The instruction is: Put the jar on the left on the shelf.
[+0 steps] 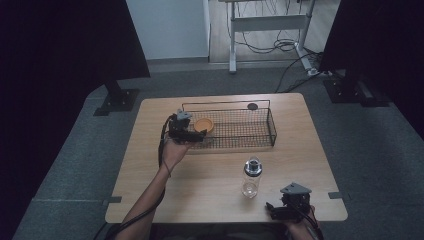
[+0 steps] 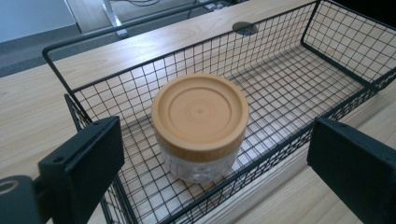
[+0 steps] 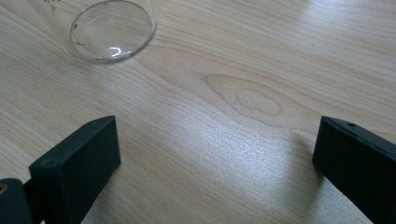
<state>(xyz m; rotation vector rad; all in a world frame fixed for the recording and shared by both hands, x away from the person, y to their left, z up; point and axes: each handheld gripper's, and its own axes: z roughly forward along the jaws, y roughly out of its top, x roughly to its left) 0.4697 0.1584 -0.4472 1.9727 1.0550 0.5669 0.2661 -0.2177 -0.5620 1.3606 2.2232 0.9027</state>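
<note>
In the high view the left gripper point(image 1: 192, 134) sits at the left end of the black wire basket point(image 1: 260, 142), centre of the frame, its jaws wide apart and clamped on nothing. Ahead of them in the left gripper view, the glass jar with the tan lid point(image 2: 200, 125) stands upright inside the basket's near corner. The right gripper point(image 1: 280, 209), lower right, hovers over the wooden surface point(image 1: 210, 180) with jaws apart, near the clear bottle point(image 1: 251, 177).
</note>
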